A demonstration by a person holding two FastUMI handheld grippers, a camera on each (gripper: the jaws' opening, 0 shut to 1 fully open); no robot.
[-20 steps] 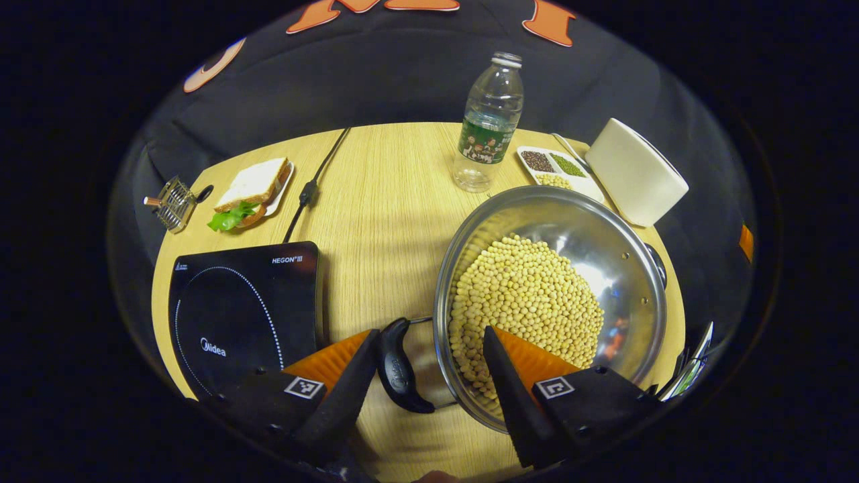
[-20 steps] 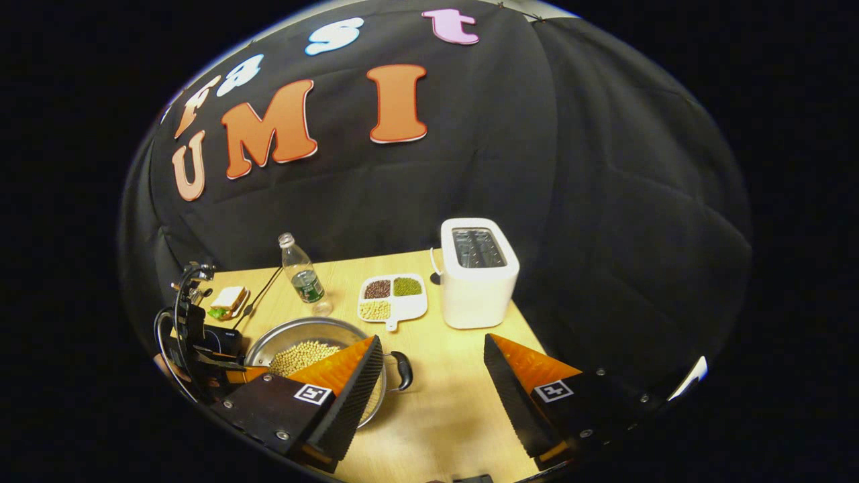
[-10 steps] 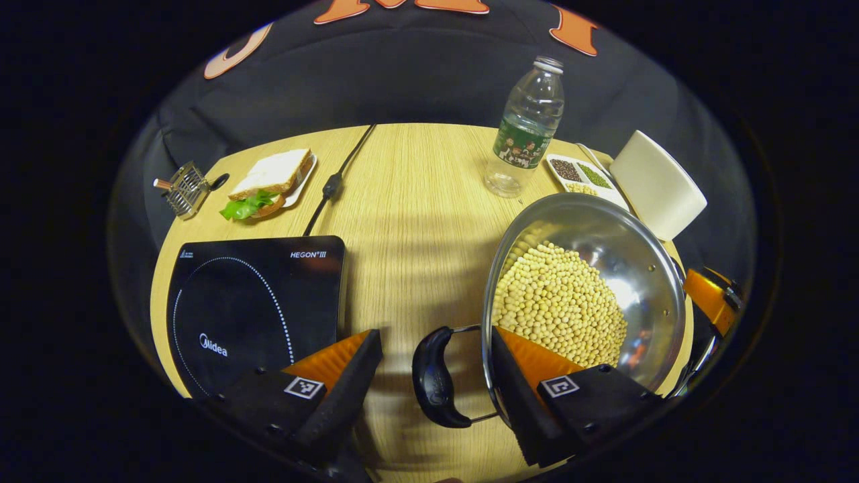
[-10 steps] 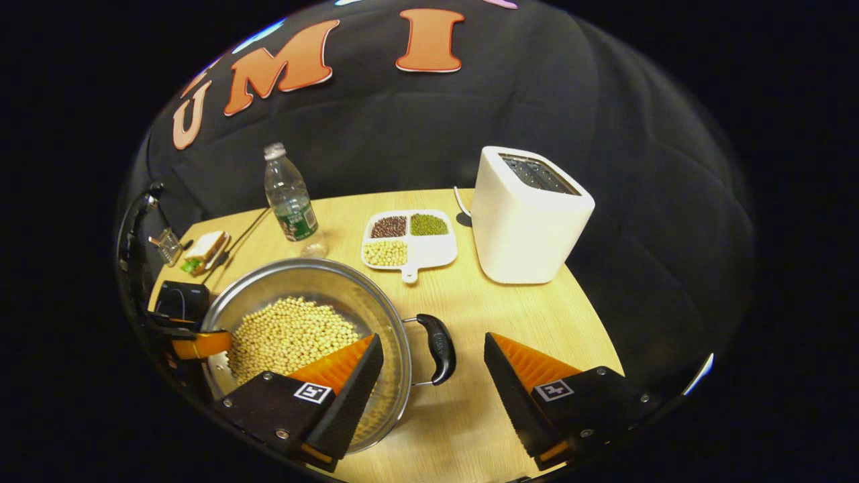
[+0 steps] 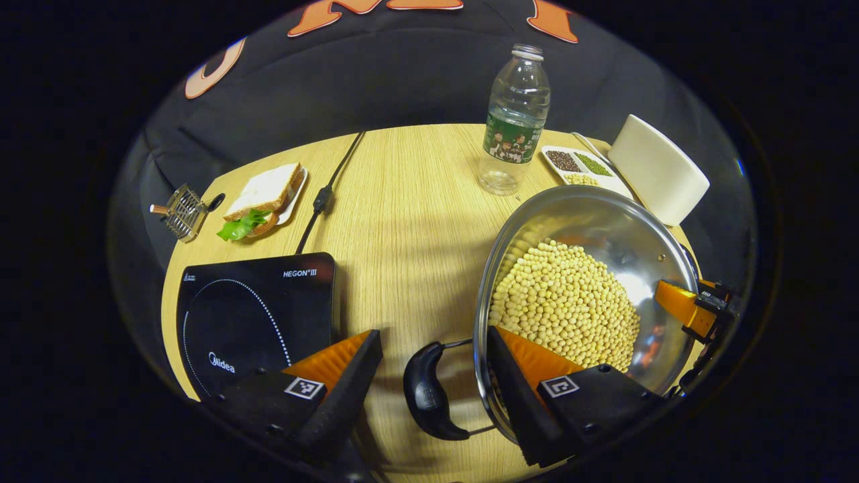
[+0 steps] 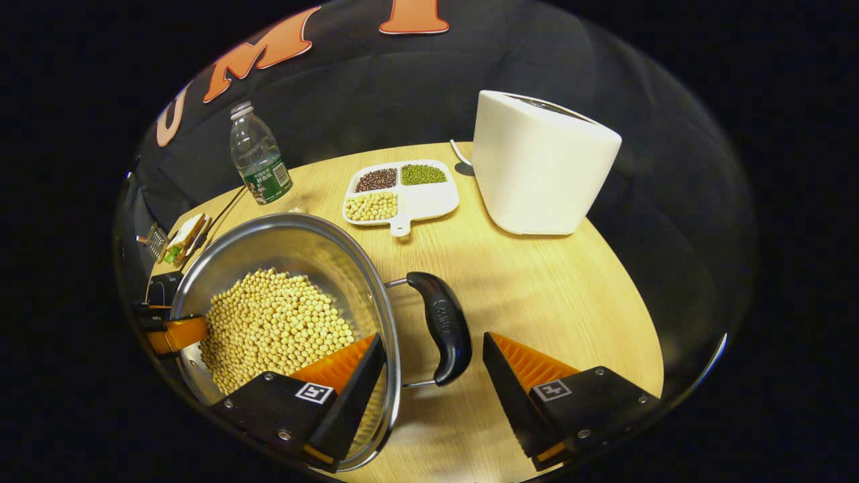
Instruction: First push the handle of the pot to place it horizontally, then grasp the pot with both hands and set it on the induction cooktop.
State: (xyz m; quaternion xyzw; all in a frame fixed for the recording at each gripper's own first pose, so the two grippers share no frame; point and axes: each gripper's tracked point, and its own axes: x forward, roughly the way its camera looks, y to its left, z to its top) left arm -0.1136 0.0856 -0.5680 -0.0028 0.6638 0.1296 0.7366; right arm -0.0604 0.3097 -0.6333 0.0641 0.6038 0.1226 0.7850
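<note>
Left gripper view: pot (image 5: pixel 604 221) handles sitting between spread tongs.
Left tongs (image 5: pixel 433 386) and right tongs (image 6: pixel 433 382) are each straddling a handle, gaping, not pinching.

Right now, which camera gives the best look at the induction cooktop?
The left gripper view. There the induction cooktop lies close on the table, its ringed top plain, only its near edge behind the left claw. In the right gripper view just a small dark corner of it peeks out beyond the pot.

Left gripper (image 5: pixel 429 376) and right gripper (image 6: pixel 429 376), bottom of each frame: wedge fingers with ribbed inner faces, dark screwed mounts, each bearing a square black-and-white marker.
</note>
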